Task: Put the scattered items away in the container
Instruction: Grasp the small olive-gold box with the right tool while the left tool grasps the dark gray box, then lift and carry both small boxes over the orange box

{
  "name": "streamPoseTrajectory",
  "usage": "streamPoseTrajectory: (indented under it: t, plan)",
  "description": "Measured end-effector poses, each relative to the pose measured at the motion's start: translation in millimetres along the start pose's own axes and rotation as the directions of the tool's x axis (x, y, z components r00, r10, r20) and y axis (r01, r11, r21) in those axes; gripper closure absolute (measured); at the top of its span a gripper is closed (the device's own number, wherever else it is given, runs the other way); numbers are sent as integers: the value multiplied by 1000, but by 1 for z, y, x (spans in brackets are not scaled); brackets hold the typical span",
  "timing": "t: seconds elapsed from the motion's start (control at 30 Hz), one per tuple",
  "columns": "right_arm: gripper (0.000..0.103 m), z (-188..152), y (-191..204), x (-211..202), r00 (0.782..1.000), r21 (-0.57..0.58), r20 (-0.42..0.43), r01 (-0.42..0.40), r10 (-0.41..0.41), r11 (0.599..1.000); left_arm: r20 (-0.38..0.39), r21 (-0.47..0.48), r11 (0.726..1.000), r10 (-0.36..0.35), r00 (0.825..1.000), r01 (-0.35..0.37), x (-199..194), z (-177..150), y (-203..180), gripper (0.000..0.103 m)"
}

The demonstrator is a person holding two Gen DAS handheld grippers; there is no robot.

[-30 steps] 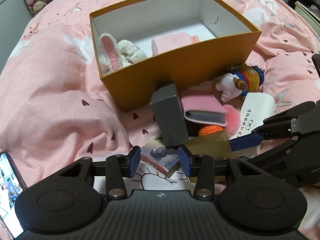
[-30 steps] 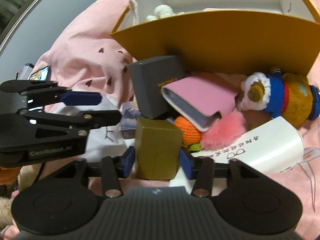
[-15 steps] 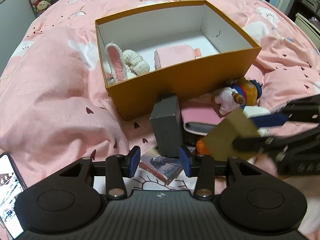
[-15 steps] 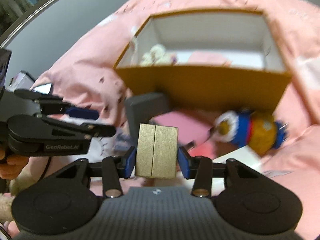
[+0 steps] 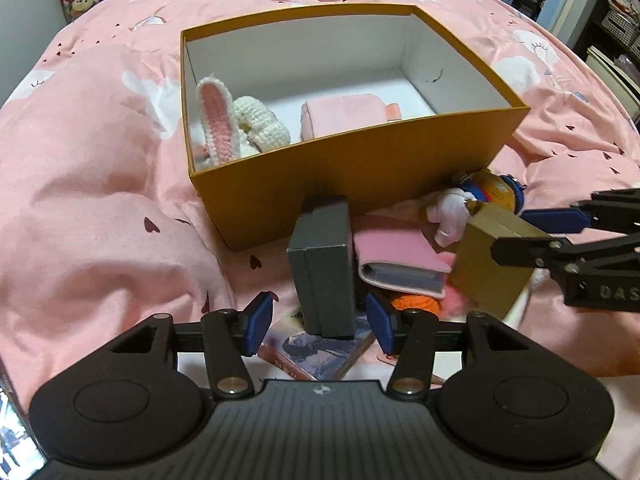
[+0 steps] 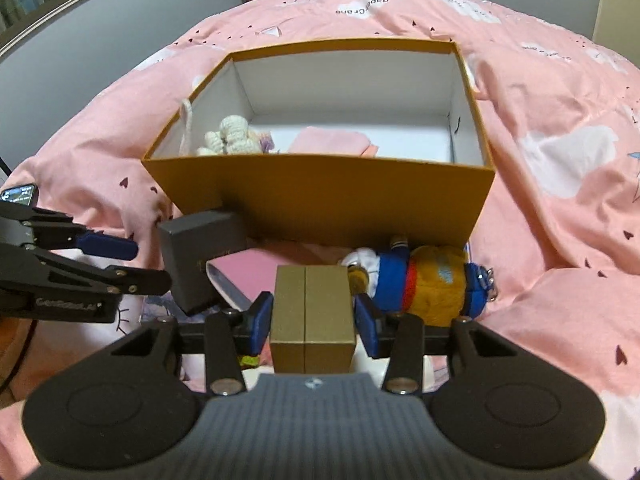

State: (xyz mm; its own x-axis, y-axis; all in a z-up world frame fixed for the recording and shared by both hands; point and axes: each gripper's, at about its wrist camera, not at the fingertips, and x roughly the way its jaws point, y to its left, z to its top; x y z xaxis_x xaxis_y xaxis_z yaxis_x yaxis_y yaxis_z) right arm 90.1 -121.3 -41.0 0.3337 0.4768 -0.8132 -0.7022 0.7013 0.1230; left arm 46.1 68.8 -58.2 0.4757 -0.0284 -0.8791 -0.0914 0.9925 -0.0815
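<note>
An open orange box (image 5: 360, 168) with white inside sits on the pink bed; it also shows in the right wrist view (image 6: 320, 196). It holds a crocheted bunny (image 5: 236, 124) and a pink pouch (image 5: 344, 120). My right gripper (image 6: 314, 316) is shut on a gold box (image 6: 312, 312), held in the air in front of the orange box; the gold box also shows in the left wrist view (image 5: 492, 260). My left gripper (image 5: 320, 320) is open around the lower end of an upright grey box (image 5: 324, 264), not touching it.
In front of the orange box lie a pink card holder (image 5: 400, 260), a plush doll in blue and orange (image 6: 424, 284), an orange crochet piece (image 5: 412, 304) and a picture card (image 5: 320, 348). A phone (image 6: 18, 195) lies at the left. Rumpled pink duvet surrounds everything.
My right gripper lifted the gold box off the pile and raised it toward the orange box. My left gripper moved forward, its fingers now either side of the grey box.
</note>
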Motion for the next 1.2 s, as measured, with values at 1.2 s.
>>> streamPoseTrajectory:
  t: [1.2]
  plan:
    - [55,27,3,-46,990,-71,133,-36,45,997,259,34,998,-52,964,45,-68,24,-16,65]
